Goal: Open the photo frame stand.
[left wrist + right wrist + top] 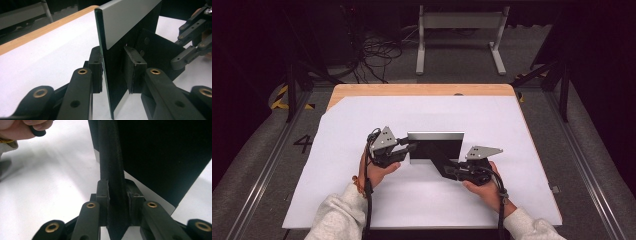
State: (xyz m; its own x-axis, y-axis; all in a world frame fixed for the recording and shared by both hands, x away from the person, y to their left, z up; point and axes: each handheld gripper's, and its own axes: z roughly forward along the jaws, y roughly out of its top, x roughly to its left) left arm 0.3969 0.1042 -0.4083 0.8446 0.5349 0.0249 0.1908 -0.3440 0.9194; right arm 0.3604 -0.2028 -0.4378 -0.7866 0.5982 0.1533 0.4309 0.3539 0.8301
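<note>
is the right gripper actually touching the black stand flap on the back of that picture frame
Touching. In the right gripper view, the right gripper has both pads pressed against the black stand flap, with no gap on either side. The picture frame stands upright beyond it.

A frame point(435, 145) stands upright on a sheet point(337, 170) that covers the bench point(422, 90), near its middle. Its back stand point(446, 167) sticks out toward the person. The left gripper point(408, 146) is at the frame's left edge, with the edge between its fingers point(96, 67). The right gripper point(451, 167) is in front of the frame, on its right, with the stand between its fingers point(102, 192). Behind the bench, cables point(377, 55) lie on the floor.
</note>
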